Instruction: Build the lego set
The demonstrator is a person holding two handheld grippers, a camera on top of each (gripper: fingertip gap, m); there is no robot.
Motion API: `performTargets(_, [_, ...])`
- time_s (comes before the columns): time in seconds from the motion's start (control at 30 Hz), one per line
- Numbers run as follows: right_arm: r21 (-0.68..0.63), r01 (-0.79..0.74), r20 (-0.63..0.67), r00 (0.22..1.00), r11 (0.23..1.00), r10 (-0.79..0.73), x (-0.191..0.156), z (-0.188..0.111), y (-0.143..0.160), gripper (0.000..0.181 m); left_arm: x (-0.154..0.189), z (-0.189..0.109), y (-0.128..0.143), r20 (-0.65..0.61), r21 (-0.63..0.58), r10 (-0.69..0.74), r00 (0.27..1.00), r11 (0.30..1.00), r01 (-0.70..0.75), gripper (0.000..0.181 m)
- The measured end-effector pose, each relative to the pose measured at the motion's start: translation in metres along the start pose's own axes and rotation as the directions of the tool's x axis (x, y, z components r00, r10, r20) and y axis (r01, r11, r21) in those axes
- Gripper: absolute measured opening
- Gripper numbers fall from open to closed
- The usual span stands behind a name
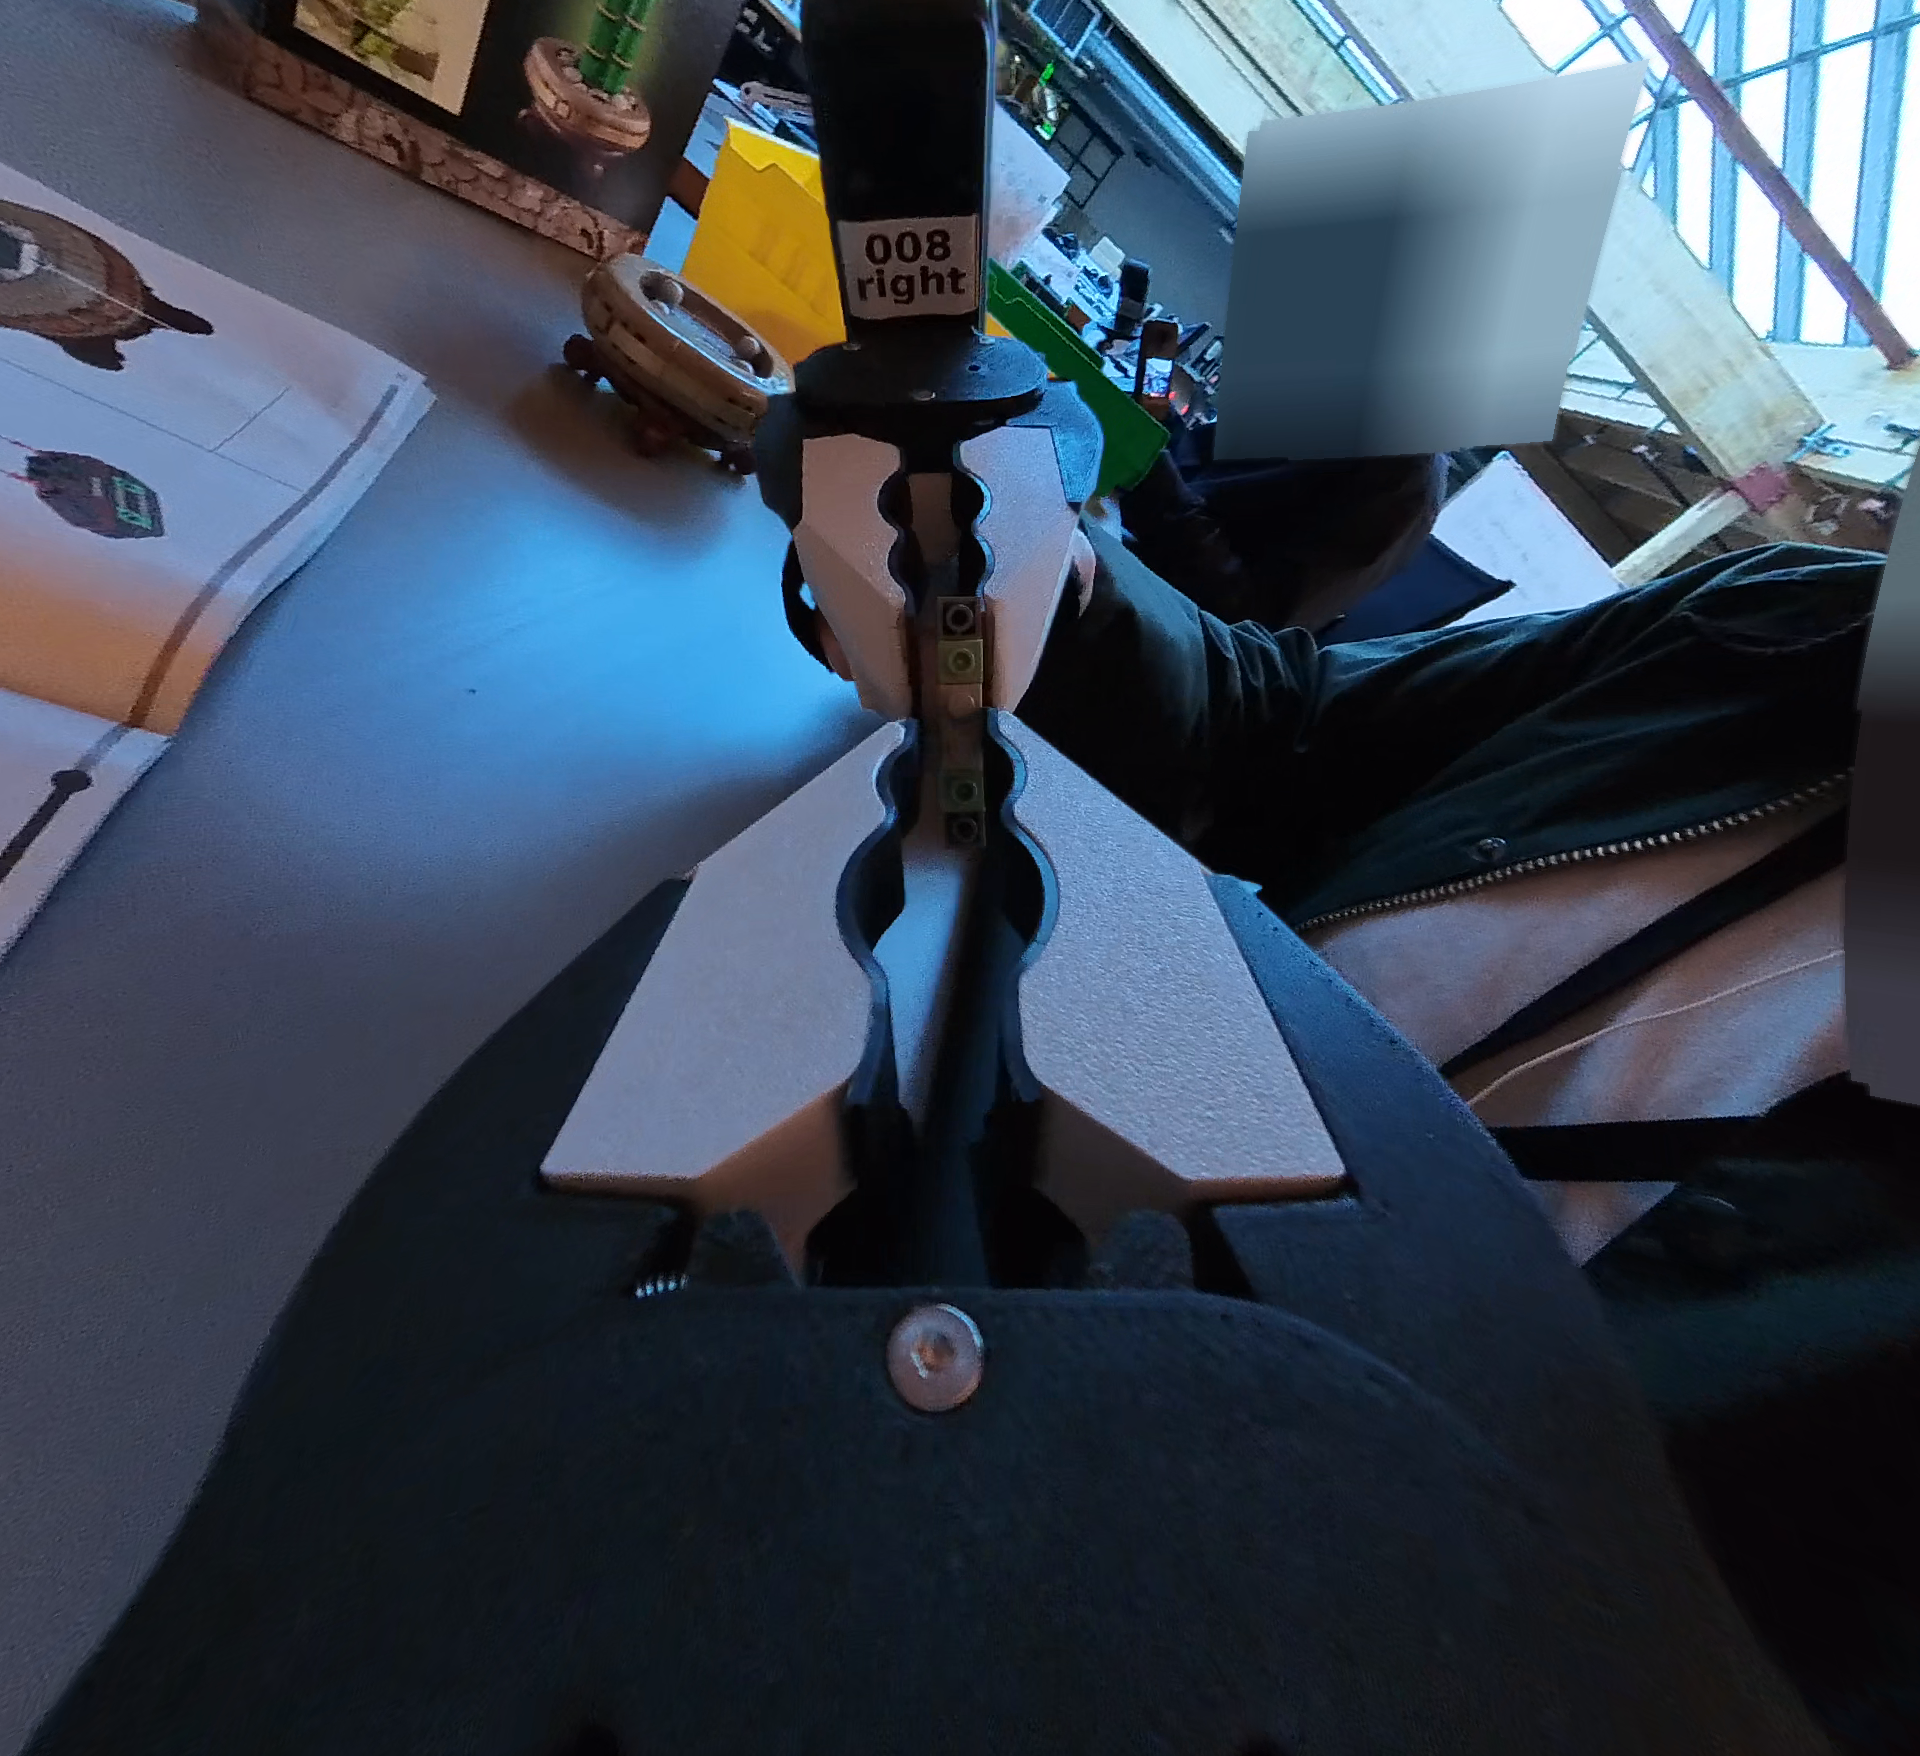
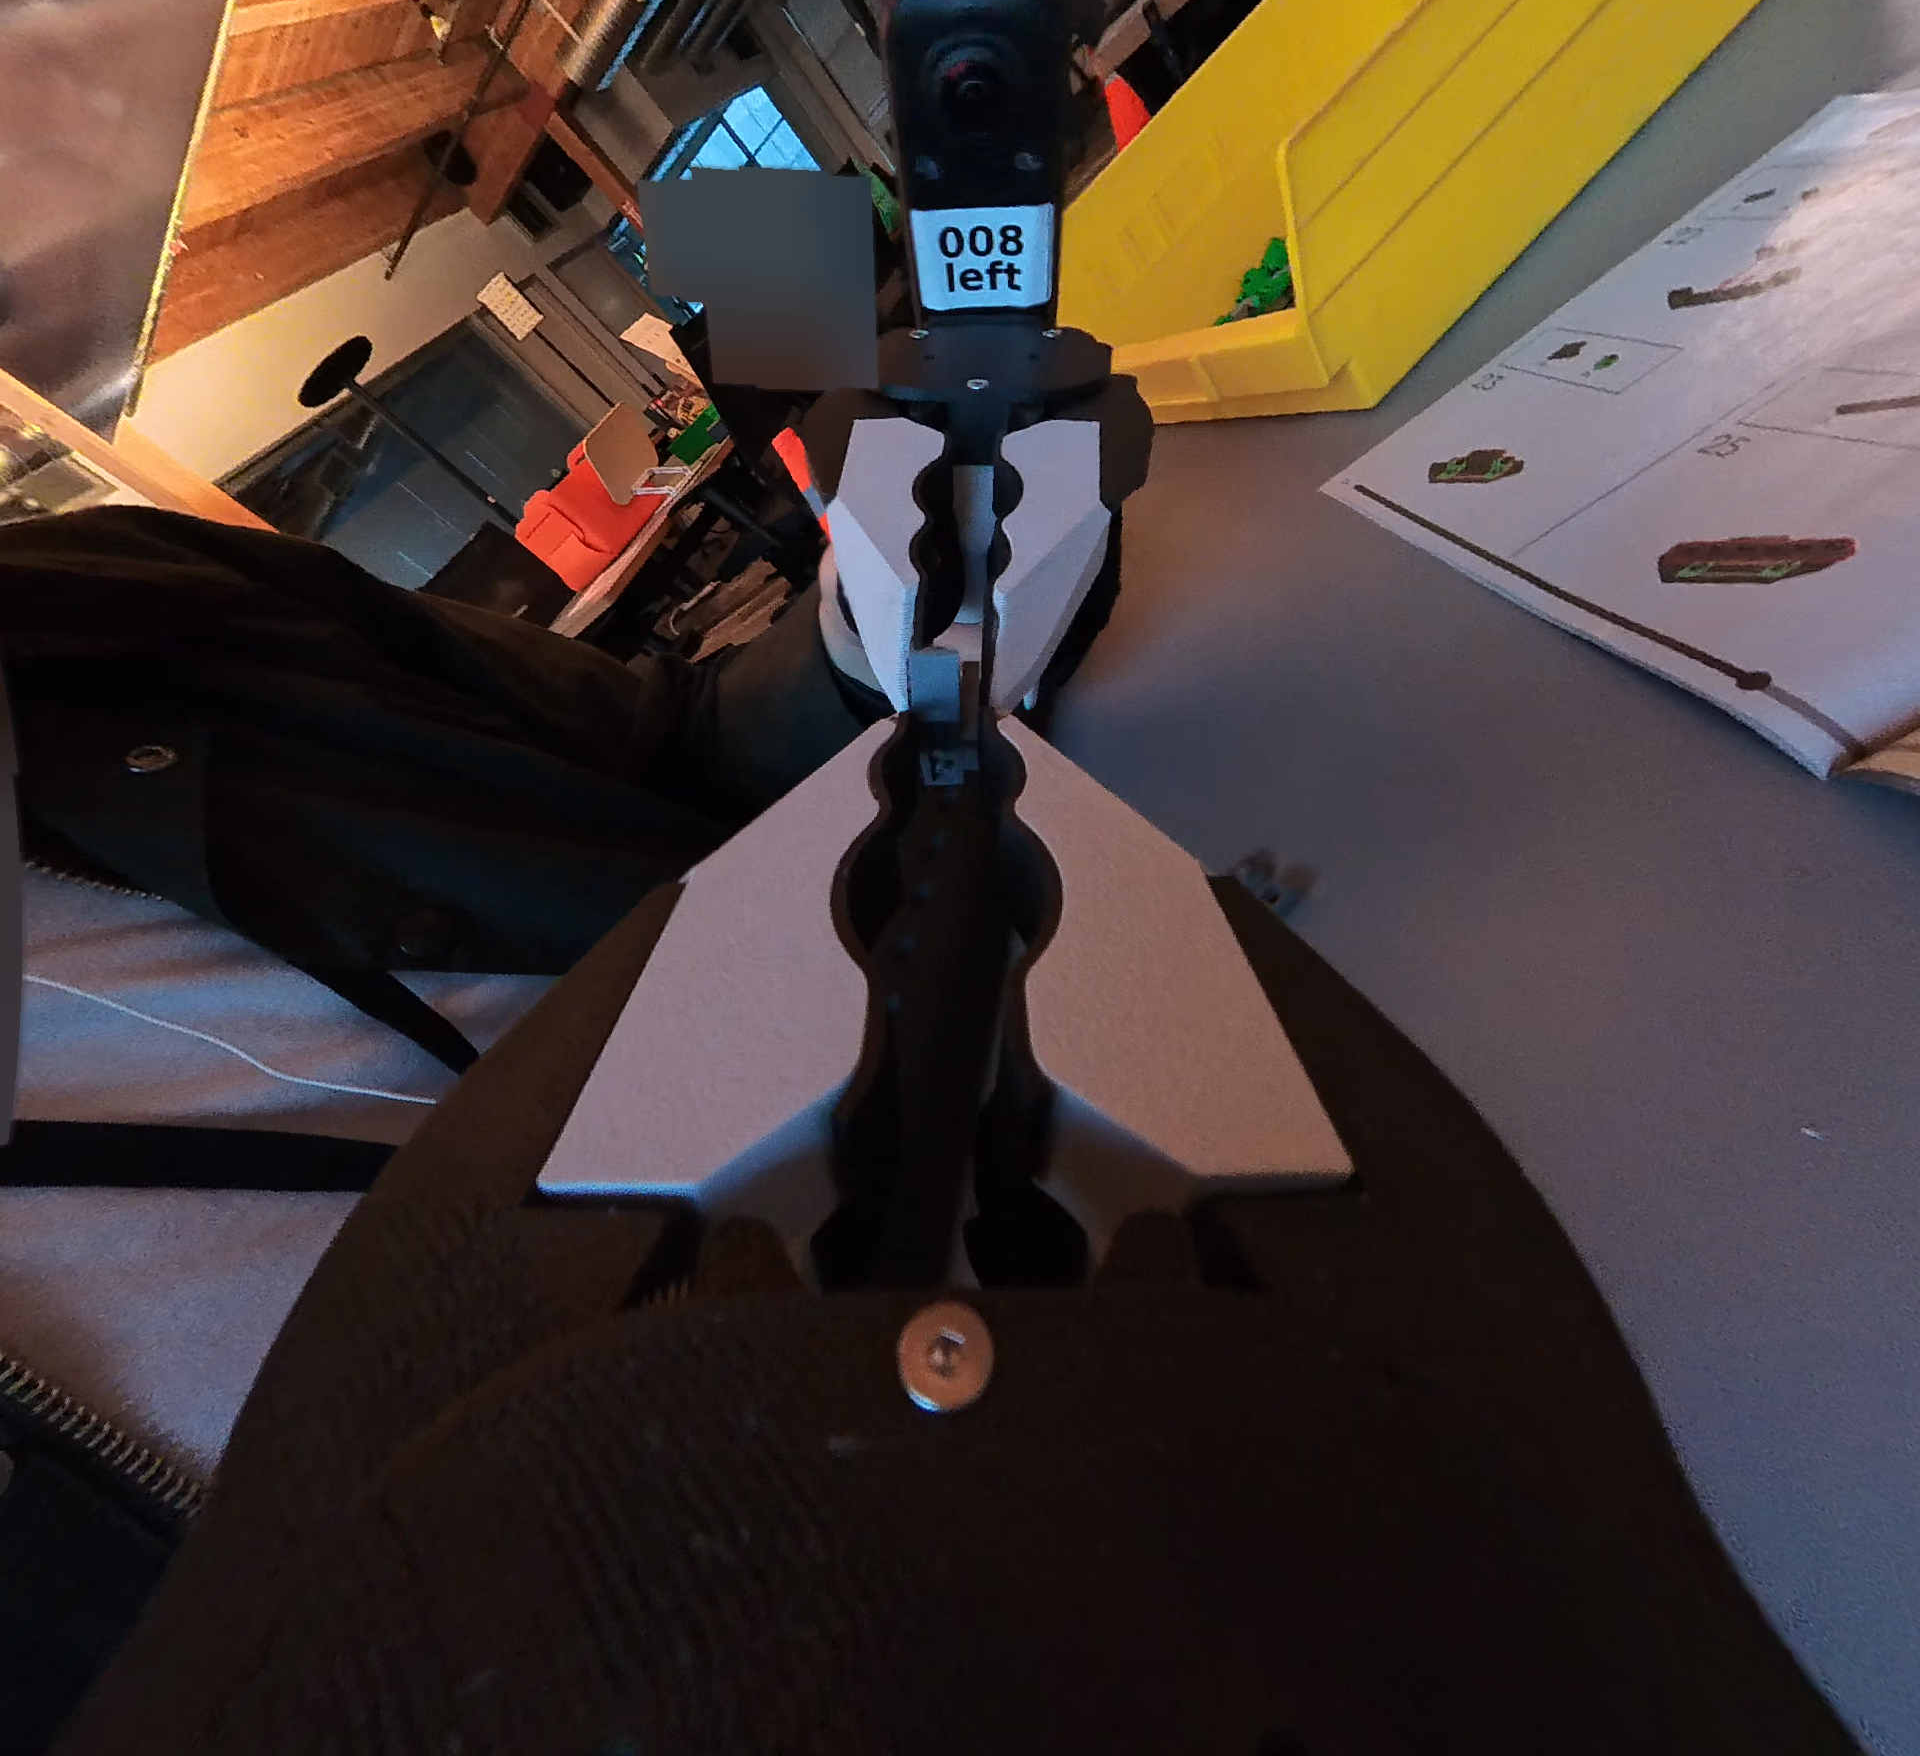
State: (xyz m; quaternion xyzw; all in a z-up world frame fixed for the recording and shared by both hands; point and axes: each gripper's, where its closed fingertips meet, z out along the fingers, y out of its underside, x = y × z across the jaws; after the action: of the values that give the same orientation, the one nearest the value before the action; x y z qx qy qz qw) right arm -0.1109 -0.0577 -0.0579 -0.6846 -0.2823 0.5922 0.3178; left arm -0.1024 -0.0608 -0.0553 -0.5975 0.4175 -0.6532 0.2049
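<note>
On the left of the left wrist view the instruction booklet [image 1: 156, 459] lay open on the bench [image 1: 436, 771], probably kept there for reference, and farther off the set's box [image 1: 457, 13] stood upright with its picture side facing the work. Just beside it sat the round tan pot base [image 1: 675, 356], already assembled and parked clear of the hands. In the middle, lifted above the bench, the left tongs [image 1: 951, 771] and the right tongs [image 1: 951, 657] met tip to tip, each clamped on one end of a narrow strip of small bricks [image 1: 961, 719], black at both ends, green next and tan in the middle. That double grip looked meant to press the two halves together. The strip's long axis ran straight from one set of tongs to the other, studs facing the left camera. To the right, a yellow bin [image 2: 1455, 96] holding green pieces waited at the far side.
</note>
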Motion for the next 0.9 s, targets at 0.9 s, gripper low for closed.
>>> performTargets(0.9, [0.117, -0.028, -0.014, 0.999, 0.993, 0.029, 0.012, -0.009, -0.015, 0.007, -0.012, -0.003, -0.001, 0.007, 0.031, -0.104, 0.995, 0.994, 0.104, 0.009])
